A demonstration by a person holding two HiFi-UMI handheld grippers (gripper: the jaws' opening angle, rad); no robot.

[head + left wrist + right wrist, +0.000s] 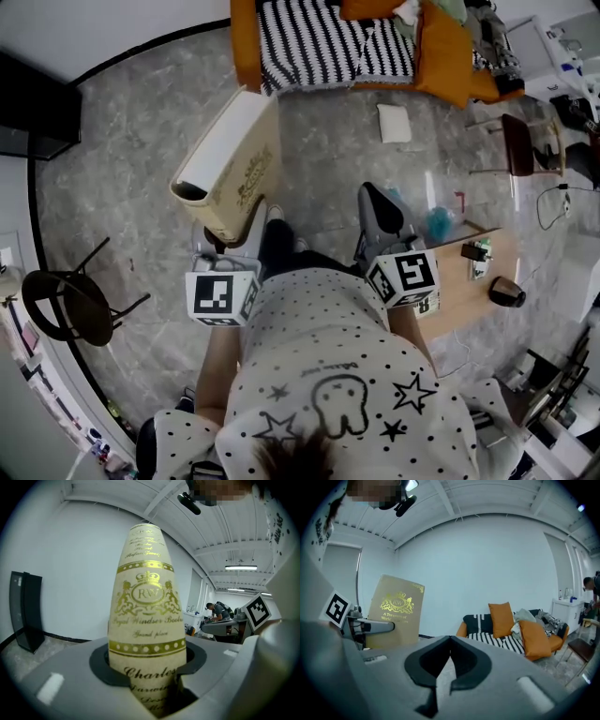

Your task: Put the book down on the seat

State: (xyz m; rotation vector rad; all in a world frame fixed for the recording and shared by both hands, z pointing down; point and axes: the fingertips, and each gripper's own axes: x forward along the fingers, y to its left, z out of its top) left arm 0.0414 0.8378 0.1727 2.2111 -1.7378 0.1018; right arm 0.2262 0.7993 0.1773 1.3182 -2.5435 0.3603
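A large beige book (234, 169) with gold print stands upright in my left gripper (223, 246), which is shut on its lower end. In the left gripper view the book's spine (147, 616) rises between the jaws of the left gripper (147, 665) and fills the middle. My right gripper (372, 202) is held beside it over the floor, with its jaws together and nothing in them (450, 641). From the right gripper view the book's cover (396, 613) shows at the left. The orange sofa with a striped seat (319, 42) lies ahead across the grey floor (501, 641).
Orange cushions (450, 56) and some clothes lie on the sofa's right part. A white pad (394, 122) lies on the floor before it. A wooden table (464, 281) with small items stands at the right, a chair (520, 145) beyond it, and a black stool (66, 305) at the left.
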